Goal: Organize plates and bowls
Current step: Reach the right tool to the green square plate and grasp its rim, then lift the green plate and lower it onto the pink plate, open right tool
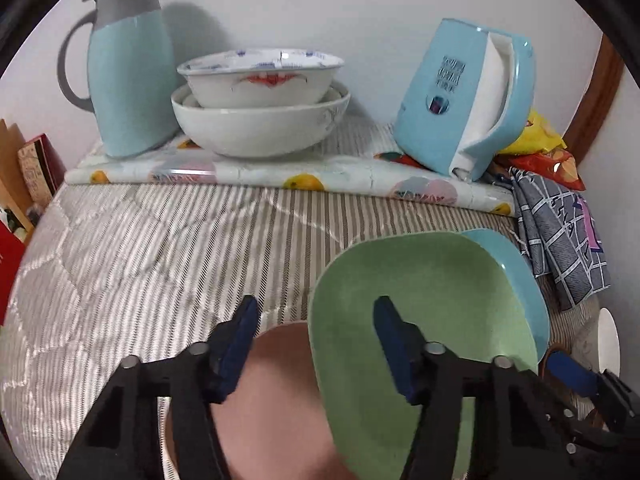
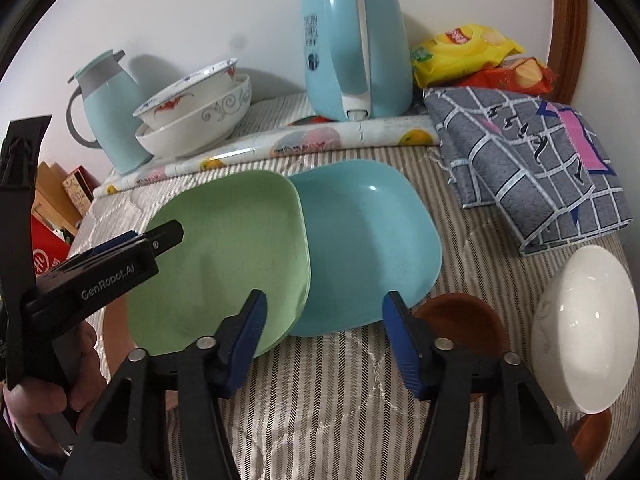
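A green square plate leans over a pink plate and overlaps a blue square plate to its right. My left gripper stands open astride the green plate's left rim, one finger outside over the pink plate, the other above the green inside; neither pad touches. From the right wrist view the left gripper comes in from the left, held by a hand. My right gripper is open just before the blue plate's near edge, holding nothing. Two white patterned bowls sit nested at the back.
A white bowl and a small brown dish lie at the right on the striped quilted cover. Behind stand a pale blue jug, a blue kettle, a rolled fruit-print sheet, a folded grey cloth and snack bags.
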